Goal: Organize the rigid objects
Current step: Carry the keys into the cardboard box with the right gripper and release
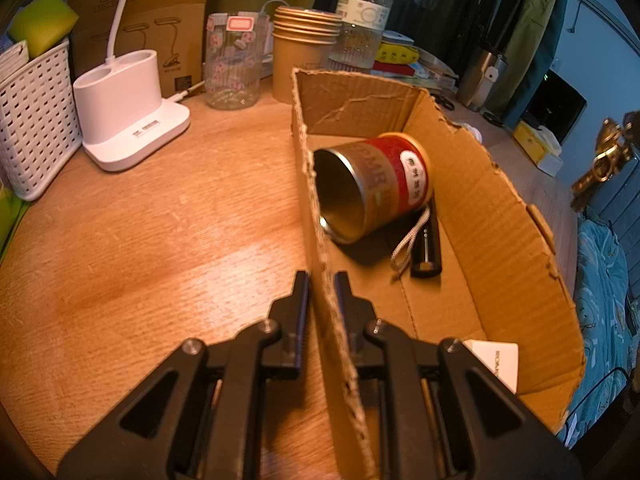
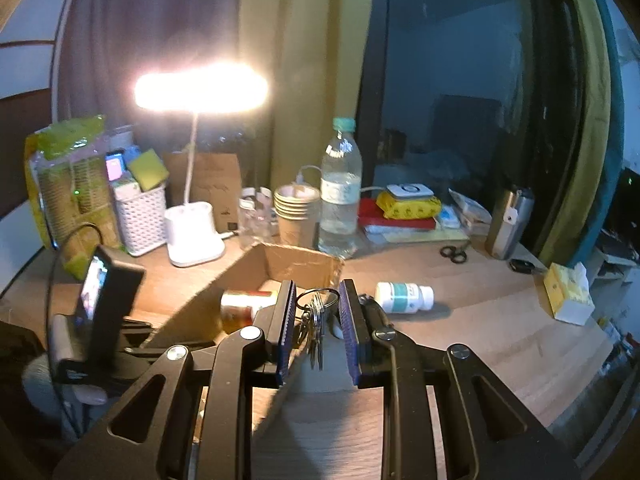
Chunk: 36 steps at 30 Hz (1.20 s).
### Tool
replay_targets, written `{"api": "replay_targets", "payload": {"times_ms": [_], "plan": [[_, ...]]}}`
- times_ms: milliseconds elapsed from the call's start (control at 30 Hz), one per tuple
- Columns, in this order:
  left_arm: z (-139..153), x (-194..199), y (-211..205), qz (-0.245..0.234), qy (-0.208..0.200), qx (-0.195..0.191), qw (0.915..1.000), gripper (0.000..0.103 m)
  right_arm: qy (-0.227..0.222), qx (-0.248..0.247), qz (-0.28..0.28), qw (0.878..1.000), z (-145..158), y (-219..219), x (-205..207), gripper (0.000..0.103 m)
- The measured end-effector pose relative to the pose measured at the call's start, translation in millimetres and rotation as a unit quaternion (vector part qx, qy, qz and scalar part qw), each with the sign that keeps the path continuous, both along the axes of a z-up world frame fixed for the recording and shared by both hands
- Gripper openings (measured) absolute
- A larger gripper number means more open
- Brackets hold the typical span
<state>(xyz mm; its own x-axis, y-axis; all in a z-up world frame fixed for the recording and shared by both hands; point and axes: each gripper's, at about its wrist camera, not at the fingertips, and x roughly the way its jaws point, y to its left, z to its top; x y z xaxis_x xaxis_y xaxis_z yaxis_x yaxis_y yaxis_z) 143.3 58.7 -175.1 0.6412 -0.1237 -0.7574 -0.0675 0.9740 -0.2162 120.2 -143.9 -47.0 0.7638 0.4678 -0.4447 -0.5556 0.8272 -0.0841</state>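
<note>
Wood surface [image 1: 140,240]. On it: open cardboard box [image 1: 500,216] at right, white lamp base [image 1: 132,120] & white basket [image 1: 36,128] upper left, paper cups [image 1: 304,56], water bottle [image 1: 366,12] at top. Pill bottle [image 2: 404,297] lies mid-right.

Corrugated cardboard box [image 1: 492,216]: matt brown, its cut edges rough and torn. Tin can [image 1: 372,188]: metal, shiny inside, with a glossy red and gold printed wrap. Desk [image 1: 140,240]: wood-grain top with a soft sheen. Lamp base [image 1: 128,108]: smooth white plastic. Key bunch [image 2: 316,320]: bright metal. Pill bottle [image 2: 404,297]: smooth white plastic. Stacked cups [image 2: 298,212]: matt brown paper.
</note>
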Motion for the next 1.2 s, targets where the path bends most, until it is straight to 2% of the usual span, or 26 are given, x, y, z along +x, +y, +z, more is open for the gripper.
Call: {"api": "replay_targets", "payload": {"times_ms": [200,433,733,1200], "plan": [[0,0,0,0.000,0.000,0.000,1.0000,0.014,0.006,-0.005,0.028,1.000,-4,16,-5,0.024],[0,0,0,0.000,0.000,0.000,1.0000,0.014,0.042,-0.022,0.050,0.998,-30,35,5,0.024],[0,0,0,0.000,0.000,0.000,1.0000,0.014,0.078,-0.049,0.047,0.995,-61,45,20,0.023],[0,0,0,0.000,0.000,0.000,1.0000,0.014,0.102,-0.082,0.073,0.989,-80,57,19,0.024]]}}
